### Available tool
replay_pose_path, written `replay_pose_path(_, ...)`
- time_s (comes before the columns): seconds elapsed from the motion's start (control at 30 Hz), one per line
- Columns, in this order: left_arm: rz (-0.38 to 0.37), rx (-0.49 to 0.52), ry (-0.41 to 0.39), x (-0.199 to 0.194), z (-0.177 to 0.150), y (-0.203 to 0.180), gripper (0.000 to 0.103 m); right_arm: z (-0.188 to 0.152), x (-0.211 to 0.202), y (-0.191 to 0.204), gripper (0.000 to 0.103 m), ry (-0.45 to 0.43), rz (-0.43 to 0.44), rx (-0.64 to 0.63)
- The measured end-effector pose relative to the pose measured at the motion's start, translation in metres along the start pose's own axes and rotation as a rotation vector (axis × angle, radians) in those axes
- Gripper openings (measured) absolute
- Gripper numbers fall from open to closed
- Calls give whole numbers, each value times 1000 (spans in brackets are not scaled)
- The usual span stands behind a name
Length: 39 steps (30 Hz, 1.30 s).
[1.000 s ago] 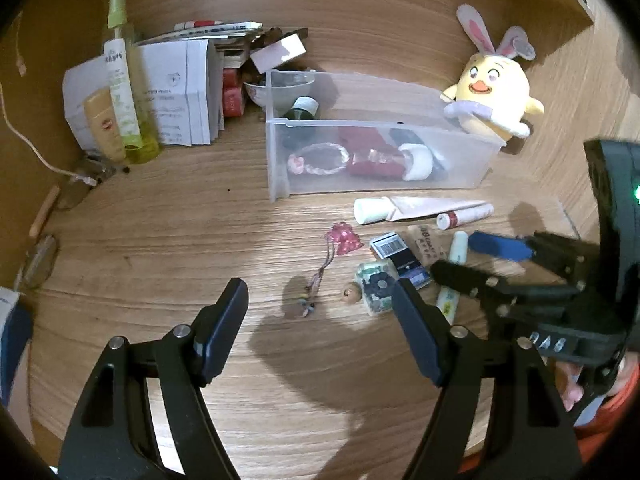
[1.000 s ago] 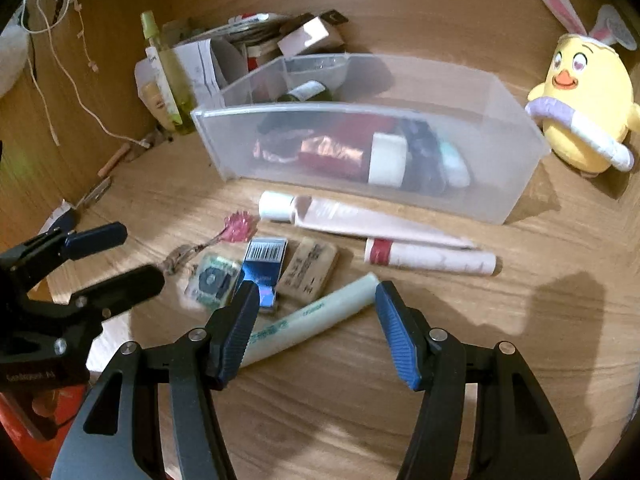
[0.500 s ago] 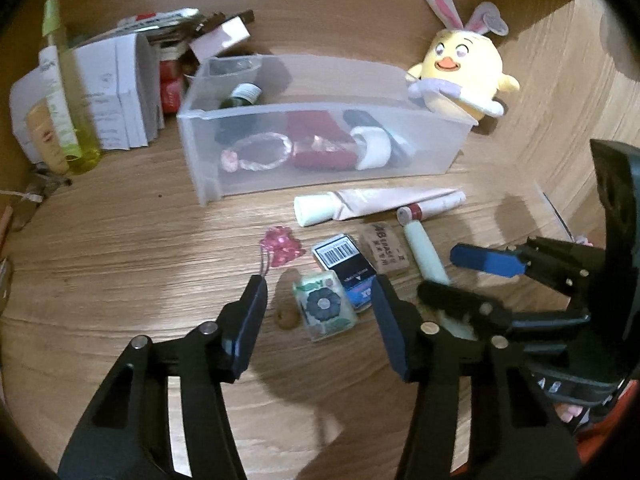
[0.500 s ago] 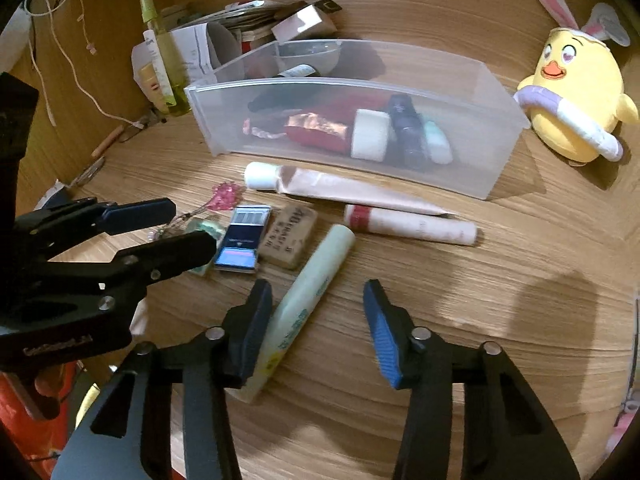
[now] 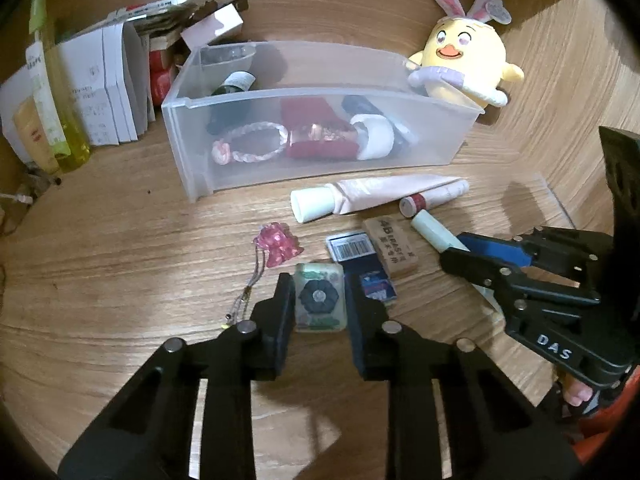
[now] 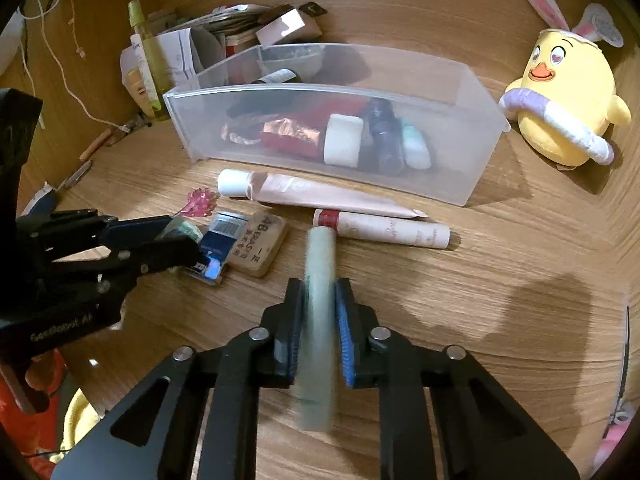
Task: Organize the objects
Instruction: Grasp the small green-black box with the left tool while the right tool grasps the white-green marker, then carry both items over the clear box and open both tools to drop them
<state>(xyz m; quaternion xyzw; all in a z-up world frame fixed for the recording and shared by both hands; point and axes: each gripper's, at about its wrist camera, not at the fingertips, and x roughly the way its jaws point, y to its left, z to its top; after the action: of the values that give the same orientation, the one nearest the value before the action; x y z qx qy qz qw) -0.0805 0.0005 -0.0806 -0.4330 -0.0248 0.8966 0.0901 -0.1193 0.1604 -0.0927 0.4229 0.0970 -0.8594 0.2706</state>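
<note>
My left gripper (image 5: 319,294) is shut on a small green packet (image 5: 319,297) with a dark flower print, which lies on the wooden table. My right gripper (image 6: 319,300) is shut on a pale green tube (image 6: 320,312) that points toward the bin. A clear plastic bin (image 5: 304,168) (image 6: 320,148) behind them holds a red pouch, a rope ring, a white roll and bottles. On the table lie a pink tube (image 5: 372,194), a white stick with a red band (image 6: 380,229), a tan eraser (image 6: 258,249), a barcoded blue card (image 5: 354,248) and a pink charm (image 5: 276,243).
A yellow plush chick (image 5: 460,68) sits right of the bin. Papers, boxes and a yellow-green spray bottle (image 5: 52,112) crowd the back left. A cord (image 6: 60,68) hangs at the left wall. The wooden back wall stands close behind the bin.
Both grippers moved forward and closed. The left one closed on the green packet, the right one on the pale green tube, which turned to point toward the bin.
</note>
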Motion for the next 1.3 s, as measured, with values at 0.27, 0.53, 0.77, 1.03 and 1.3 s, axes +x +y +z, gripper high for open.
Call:
replay_pose_path(0.27,25,-10,-39,-7,3,0,25,1,-11,-7,14,-38,-3,28)
replay_pose_path(0.53,29,-59,-127,-35,18,17,25,14,-32,-16,14,-111,-4,64)
replay_pose_path(0.77,53,-85,-207,-62,31,29,25,28,-47,-25,14,-170,-17,75)
replay_pose_path(1.03,66,-104,-264,-77,42,31,25,45,-63,-34,14,-239,-29,76)
replay_pose_path(1.3,60,-107,-310,-83,59,25,25,70,-74,-40,14,-311,-35,62)
